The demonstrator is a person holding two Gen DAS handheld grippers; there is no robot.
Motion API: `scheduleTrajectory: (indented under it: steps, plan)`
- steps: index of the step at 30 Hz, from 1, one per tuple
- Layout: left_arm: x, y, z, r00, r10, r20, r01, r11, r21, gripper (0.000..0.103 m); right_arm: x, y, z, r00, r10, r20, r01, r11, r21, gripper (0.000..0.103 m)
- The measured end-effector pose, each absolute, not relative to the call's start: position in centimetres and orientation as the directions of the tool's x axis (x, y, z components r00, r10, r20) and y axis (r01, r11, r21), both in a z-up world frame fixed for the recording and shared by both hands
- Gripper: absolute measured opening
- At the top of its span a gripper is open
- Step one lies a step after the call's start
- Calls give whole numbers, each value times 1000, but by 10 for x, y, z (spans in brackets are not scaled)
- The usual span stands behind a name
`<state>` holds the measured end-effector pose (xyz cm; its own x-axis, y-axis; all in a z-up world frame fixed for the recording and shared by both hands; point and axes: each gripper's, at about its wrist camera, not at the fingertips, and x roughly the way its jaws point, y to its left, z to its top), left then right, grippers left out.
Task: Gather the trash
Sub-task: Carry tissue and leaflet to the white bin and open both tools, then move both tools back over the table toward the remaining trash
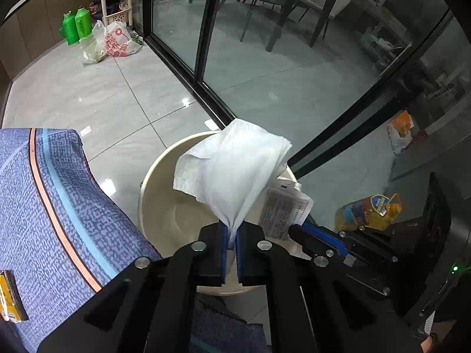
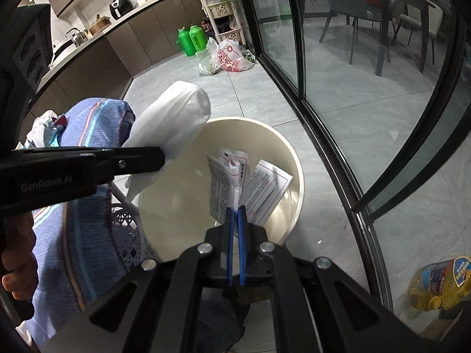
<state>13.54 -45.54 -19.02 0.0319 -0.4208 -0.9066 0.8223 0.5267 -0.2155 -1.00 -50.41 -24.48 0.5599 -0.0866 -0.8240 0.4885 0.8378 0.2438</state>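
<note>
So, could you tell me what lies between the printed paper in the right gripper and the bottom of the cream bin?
Nothing: in the right wrist view the printed paper, pinched by the right gripper, hangs over the bare inside of the bin.

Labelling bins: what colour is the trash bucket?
Cream, plain, no pattern. The bucket shows best in the right wrist view.

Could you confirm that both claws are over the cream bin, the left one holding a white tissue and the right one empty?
Not quite: the right claw is not empty. The right wrist view shows it shut on folded printed paper over the bin. The left claw does hold the tissue.
</note>
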Motion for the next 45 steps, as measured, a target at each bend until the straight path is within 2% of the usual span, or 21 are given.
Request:
scheduleTrajectory:
  steps: [1, 3, 5, 9, 11, 12, 14, 16, 20, 22, 30, 38, 45]
  plan:
    - [133, -455, -187, 40, -421, -906, 821, 531, -211, 10, -10, -505, -246, 560, -87, -824, 488, 839, 242, 8]
    - [133, -453, -187, 57, -417, -907, 818, 540, -197, 30, -10, -504, -245, 563, -103, -820, 486, 843, 228, 10]
    - [133, -452, -182, 90, -429, -899, 820, 544, -178, 48, -12, -499, -244, 568, -114, -815, 479, 851, 215, 25]
    - [132, -446, -170, 128, -450, -884, 813, 558, -166, 67, -15, -495, -239, 585, -119, -802, 456, 866, 204, 33]
    - [133, -443, -163, 163, -456, -875, 802, 578, -152, 84, -16, -492, -235, 596, -124, -793, 448, 871, 201, 47]
    - [134, -440, -159, 176, -464, -868, 796, 586, -152, 86, -17, -491, -234, 600, -126, -790, 446, 873, 199, 49]
    - [134, -437, -151, 196, -474, -858, 785, 600, -152, 95, -19, -489, -231, 608, -132, -782, 440, 877, 194, 67]
    - [134, -433, -144, 224, -476, -850, 772, 619, -142, 95, -22, -488, -227, 619, -141, -773, 440, 877, 192, 82]
    - [133, -423, -131, 244, -476, -845, 763, 632, -136, 95, -27, -482, -218, 630, -150, -762, 441, 877, 191, 97]
    - [131, -416, -123, 258, -478, -840, 755, 642, -134, 95, -29, -477, -210, 635, -175, -752, 446, 878, 173, 99]
    - [122, -373, -93, 330, -462, -823, 717, 690, -100, 95, -37, -460, -179, 653, -211, -727, 457, 876, 156, 100]
    - [107, -302, -48, 462, -443, -768, 661, 749, -34, 95, -36, -414, -135, 705, -196, -682, 398, 904, 153, 100]
    - [107, -207, -36, 483, -396, -781, 547, 833, -85, 95, -24, -357, -104, 748, -110, -655, 280, 947, 161, 100]
